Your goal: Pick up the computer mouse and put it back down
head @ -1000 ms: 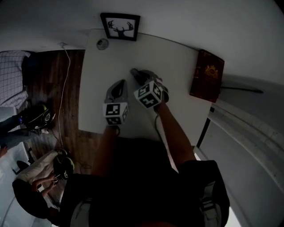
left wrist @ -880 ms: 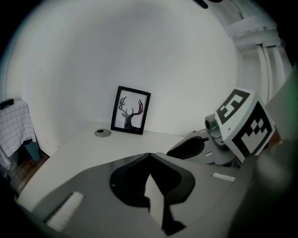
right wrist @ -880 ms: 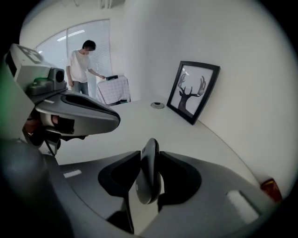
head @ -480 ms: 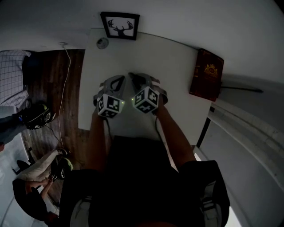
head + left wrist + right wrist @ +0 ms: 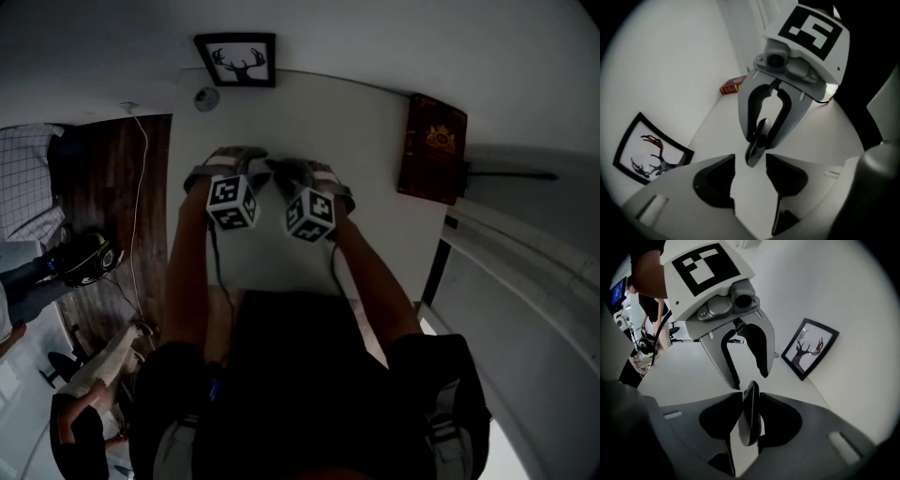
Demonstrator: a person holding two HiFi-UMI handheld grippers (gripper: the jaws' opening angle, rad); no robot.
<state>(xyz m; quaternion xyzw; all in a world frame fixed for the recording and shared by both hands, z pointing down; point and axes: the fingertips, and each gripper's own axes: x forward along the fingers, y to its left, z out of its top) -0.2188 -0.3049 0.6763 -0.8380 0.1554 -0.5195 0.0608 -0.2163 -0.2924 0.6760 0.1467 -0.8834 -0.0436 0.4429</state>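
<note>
The big white bench (image 5: pixel 375 141) lies under us. Our left gripper (image 5: pixel 751 161) has just been opening; its jaws stand apart with nothing in them. Our right gripper (image 5: pixel 749 400) has just been closing and squeezes the small, dark grey computer mouse (image 5: pixel 749 423). The mouse stands on its edge between those jaws, over the bench, with one end just in front of the left gripper. We think it could slip and drop, because the grip is on smooth, thin sides. The left gripper could also bump it loose.
</note>
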